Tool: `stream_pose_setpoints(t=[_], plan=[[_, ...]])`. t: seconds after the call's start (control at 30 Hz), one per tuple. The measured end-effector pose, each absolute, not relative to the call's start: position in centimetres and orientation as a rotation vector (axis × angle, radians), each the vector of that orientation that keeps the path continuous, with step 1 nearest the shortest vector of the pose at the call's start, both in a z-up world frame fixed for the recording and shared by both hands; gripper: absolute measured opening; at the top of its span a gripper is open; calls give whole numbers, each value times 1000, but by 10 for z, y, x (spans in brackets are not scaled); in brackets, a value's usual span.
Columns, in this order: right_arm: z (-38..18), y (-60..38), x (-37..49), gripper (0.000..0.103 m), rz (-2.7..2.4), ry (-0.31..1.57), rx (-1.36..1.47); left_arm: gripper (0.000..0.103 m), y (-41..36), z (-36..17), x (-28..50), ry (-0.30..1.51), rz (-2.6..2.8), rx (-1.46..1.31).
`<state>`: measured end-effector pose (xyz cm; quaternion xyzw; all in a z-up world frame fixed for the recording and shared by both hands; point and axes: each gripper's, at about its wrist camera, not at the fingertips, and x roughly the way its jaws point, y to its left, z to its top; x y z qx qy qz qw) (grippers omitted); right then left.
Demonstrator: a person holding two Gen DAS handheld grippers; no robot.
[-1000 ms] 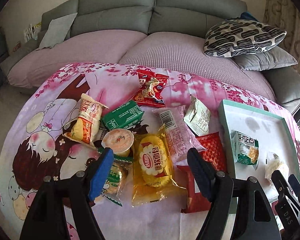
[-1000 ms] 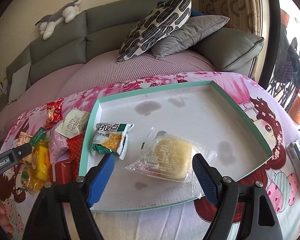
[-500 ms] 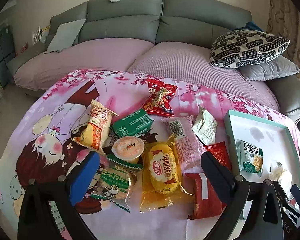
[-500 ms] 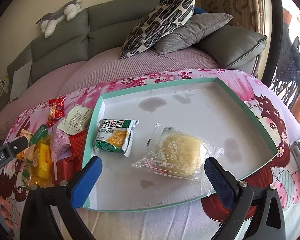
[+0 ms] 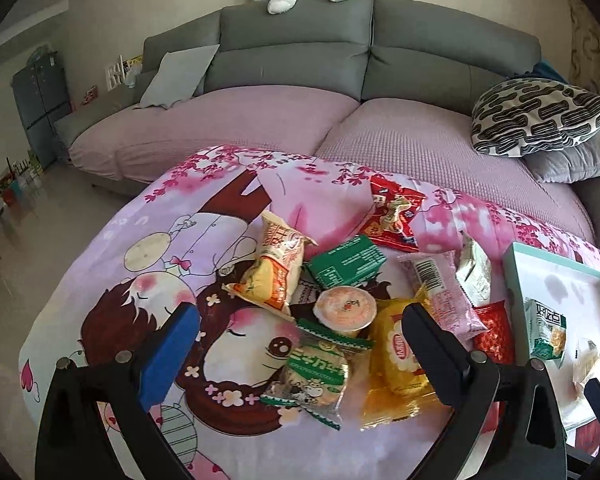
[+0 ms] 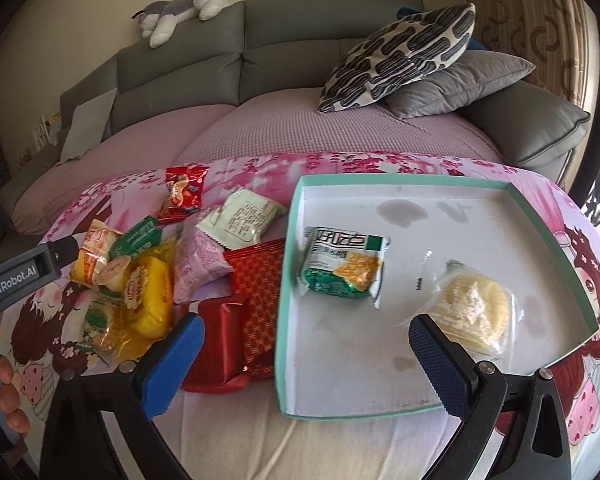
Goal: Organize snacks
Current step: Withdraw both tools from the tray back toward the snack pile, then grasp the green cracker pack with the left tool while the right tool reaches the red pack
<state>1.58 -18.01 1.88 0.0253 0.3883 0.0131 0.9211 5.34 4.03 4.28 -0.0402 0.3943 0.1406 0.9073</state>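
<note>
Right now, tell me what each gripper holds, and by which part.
Nothing is held. The left gripper and right gripper hang open above the snacks, fingers clear.

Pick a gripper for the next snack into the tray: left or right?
Probably left. The left gripper is open right above the loose pile, with the green-white cracker pack between its fingers. The right gripper is open over the teal tray, by snacks already placed.

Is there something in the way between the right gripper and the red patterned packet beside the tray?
Nothing visible. The right gripper is open and empty, and the red patterned packet lies uncovered beside the tray.
</note>
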Motion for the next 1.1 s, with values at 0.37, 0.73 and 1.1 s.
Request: stream_pose_setpoints(t=[0.37,0.73,1.1], plan=[[6,-118,14,103,163,818,-74,101,83,29,50,897,287,-177],[-2,-118,17,80,134,834,-94,101,69,-14,65,1059,214,-167],[-21,-118,24,53,140,923,-92,99,65,-38,71,1129,176,-189]])
